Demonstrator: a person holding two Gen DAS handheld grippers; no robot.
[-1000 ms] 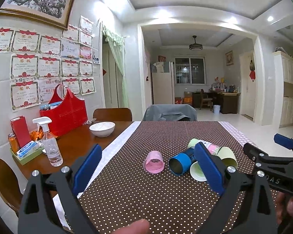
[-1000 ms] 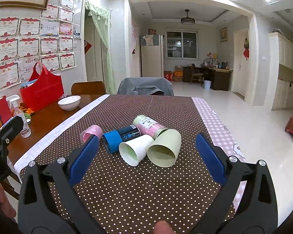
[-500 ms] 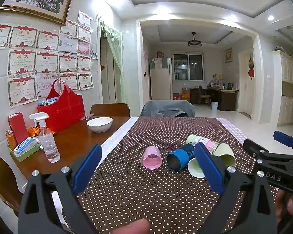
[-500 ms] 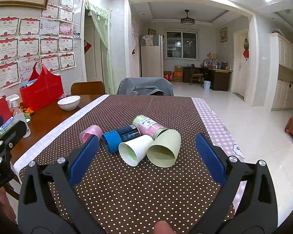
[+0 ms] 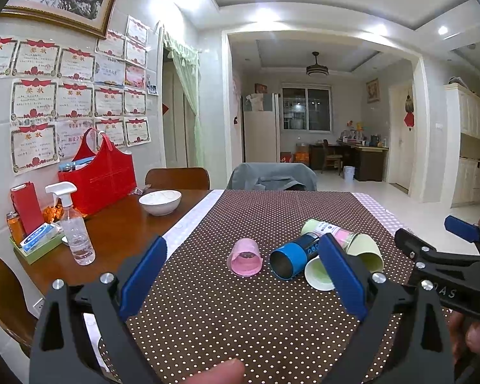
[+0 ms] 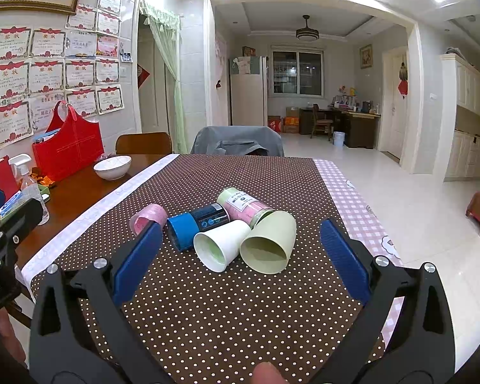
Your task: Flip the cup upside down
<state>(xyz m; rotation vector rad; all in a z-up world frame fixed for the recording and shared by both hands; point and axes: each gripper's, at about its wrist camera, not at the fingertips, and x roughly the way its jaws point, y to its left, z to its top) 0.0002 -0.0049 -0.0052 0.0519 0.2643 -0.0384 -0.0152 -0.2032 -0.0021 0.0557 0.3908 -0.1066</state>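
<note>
Several cups lie on their sides on the dotted brown tablecloth [image 6: 208,304]: a pink cup [image 5: 244,257] [image 6: 148,217], a blue cup [image 5: 292,256] [image 6: 192,225], a white cup [image 6: 220,244] [image 5: 318,272], a pale green cup [image 6: 268,244] [image 5: 368,252] and a pink-and-green labelled cup [image 6: 243,203] [image 5: 331,228]. My left gripper [image 5: 243,278] is open and empty, short of the pink and blue cups. My right gripper [image 6: 240,259] is open and empty, just short of the white and green cups; it also shows in the left wrist view [image 5: 444,265].
On the bare wood at the left stand a white bowl [image 5: 160,201], a spray bottle [image 5: 75,227], a red bag [image 5: 99,176] and a green tray of small items [image 5: 36,243]. Chairs [image 5: 268,176] stand at the far end. The table's right edge drops to the floor.
The left gripper has shifted slightly, so the cups sit a little lower and nearer in its view. The right gripper has barely moved. Both stay open.
</note>
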